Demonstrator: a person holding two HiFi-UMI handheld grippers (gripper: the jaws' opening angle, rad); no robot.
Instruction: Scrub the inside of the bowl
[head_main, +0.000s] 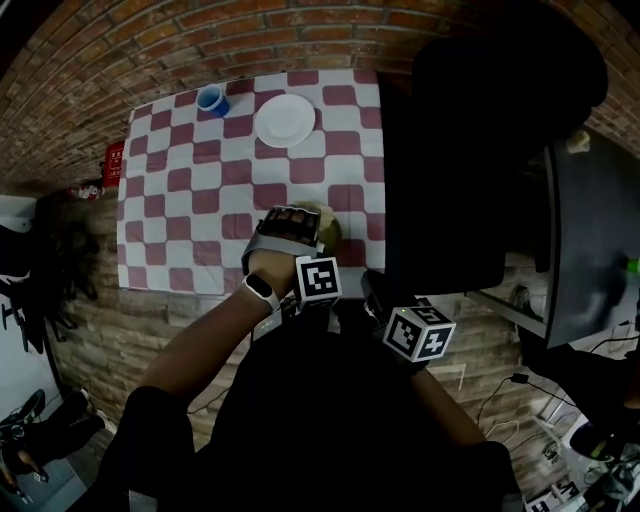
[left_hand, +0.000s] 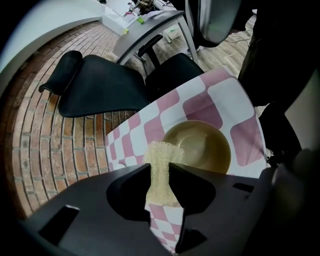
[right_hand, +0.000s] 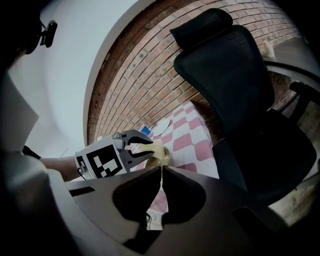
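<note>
Bowl (left_hand: 200, 145): round, dull gold-brown, smooth inside, nothing visible in it
Bowl pose: upright, mouth up
Bowl place: on the counter (head_main: 170, 215), toward its near right corner, in from both edges
Scrubber (left_hand: 160, 152): pale yellow coarse mesh pad, squeezed thin at the middle, top flaring out
Scrubber state: pinched between the jaws of the left tool (left_hand: 161, 166), standing on end, over the bowl's near rim; contact cannot be told
</note>
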